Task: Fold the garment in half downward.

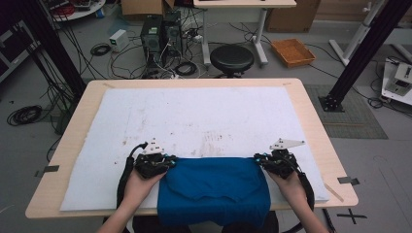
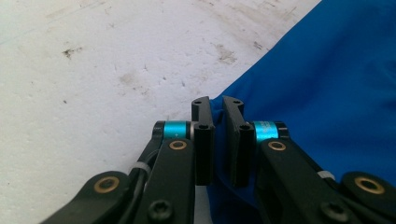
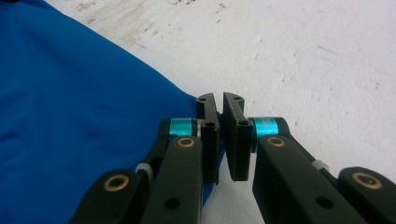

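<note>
Blue cloth (image 1: 214,191) lies at the near edge of the white mat (image 1: 204,116), its front hanging over the table's edge (image 1: 311,114) toward the person. Its long axis runs side to side between the tools. The left gripper (image 2: 218,107) has its jaws nearly closed on the far left corner, fabric pinched between them; the right gripper (image 3: 219,103) pinches the far right corner likewise. Both hands sit equally near, with bare mat beyond them, so any spreading pull probably goes forward

We see our left gripper (image 2: 217,105) pinching the corner of a bright blue cloth (image 2: 327,93) (jaws nearly together) over a stained white mat (image 2: 93,70).
</note>
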Action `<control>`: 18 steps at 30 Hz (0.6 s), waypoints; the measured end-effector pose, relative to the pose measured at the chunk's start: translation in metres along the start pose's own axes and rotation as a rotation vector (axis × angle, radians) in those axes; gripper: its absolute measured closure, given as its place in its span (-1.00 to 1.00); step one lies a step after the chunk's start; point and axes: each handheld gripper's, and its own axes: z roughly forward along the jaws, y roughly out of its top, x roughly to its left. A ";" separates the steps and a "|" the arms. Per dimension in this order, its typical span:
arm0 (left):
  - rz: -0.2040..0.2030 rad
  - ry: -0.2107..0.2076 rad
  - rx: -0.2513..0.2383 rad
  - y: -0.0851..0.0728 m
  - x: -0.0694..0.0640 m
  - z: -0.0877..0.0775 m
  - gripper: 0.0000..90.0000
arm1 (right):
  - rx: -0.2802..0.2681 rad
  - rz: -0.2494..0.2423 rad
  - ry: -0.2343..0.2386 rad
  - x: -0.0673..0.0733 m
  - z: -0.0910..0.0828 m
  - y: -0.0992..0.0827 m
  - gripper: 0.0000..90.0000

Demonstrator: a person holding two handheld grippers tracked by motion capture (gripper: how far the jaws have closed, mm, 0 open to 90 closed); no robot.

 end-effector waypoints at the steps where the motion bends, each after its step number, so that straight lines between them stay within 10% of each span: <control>1: 0.000 0.000 0.000 0.000 0.000 0.000 0.84 | -0.001 0.000 -0.001 0.000 0.000 0.000 0.91; 18: 0.040 0.012 0.020 0.000 -0.003 0.003 0.85 | -0.006 -0.035 -0.028 0.004 0.000 -0.005 0.91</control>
